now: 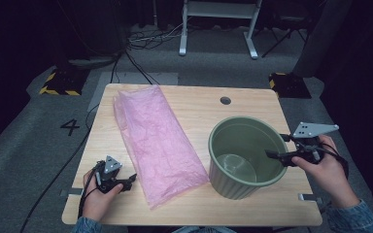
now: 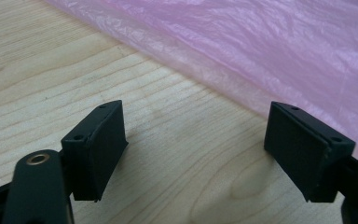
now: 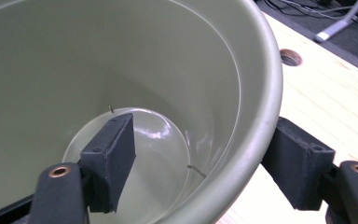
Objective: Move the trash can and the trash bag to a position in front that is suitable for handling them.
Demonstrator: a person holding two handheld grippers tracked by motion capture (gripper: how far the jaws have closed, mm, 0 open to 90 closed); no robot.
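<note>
A ribbed green plastic pot stands upright on the right half of the wooden table, with nothing in it. My right gripper straddles its right rim: in the right gripper view one pad hangs inside the pot away from the wall, and the other sits just outside the rim, so the right gripper is open. A flat pink plastic bag lies diagonally across the left half of the table. My left gripper rests low at the bag's near left edge, and the left gripper is open, with bare wood between its pads and the bag just beyond them.
A round hole is cut in the table's far side, behind the pot. Black-and-yellow floor blocks sit past the far corners. Cables and a white frame lie on the grey floor beyond.
</note>
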